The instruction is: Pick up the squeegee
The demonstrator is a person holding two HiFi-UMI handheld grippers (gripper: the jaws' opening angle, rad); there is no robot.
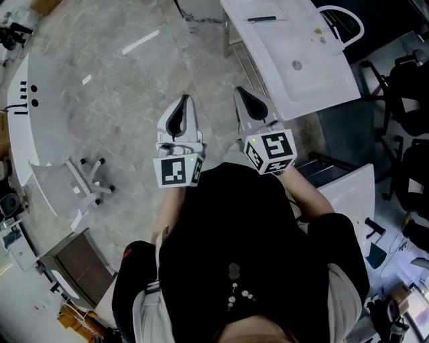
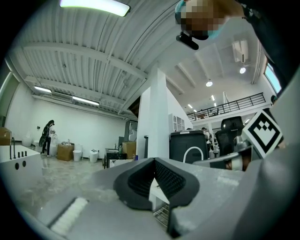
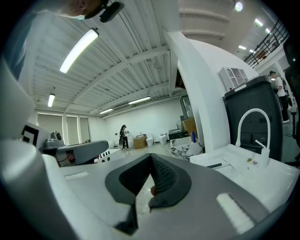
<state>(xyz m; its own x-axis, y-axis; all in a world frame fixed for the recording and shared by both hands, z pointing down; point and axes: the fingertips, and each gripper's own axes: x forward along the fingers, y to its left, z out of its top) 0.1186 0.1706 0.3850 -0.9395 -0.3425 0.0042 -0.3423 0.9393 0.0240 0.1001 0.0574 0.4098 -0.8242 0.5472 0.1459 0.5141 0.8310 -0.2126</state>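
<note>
Squeegee (image 1: 261, 19), likely the slim dark bar, lies at the far end of the desk (image 1: 315, 74); judged light, stiff, smooth, so take it mid-handle. Left gripper (image 1: 179, 110) and right gripper (image 1: 247, 100) sit short of the desk, fingers closed, empty. Marble floor (image 1: 120, 87) left of the desk; open white hall.

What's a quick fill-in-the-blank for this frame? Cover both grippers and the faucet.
1. The jaws of the left gripper and the right gripper are both ____.
2. Between either pair of jaws there is ____.
3. The arched faucet on the sink counter is ____ in colour.
Missing words: shut; nothing; white.
</note>
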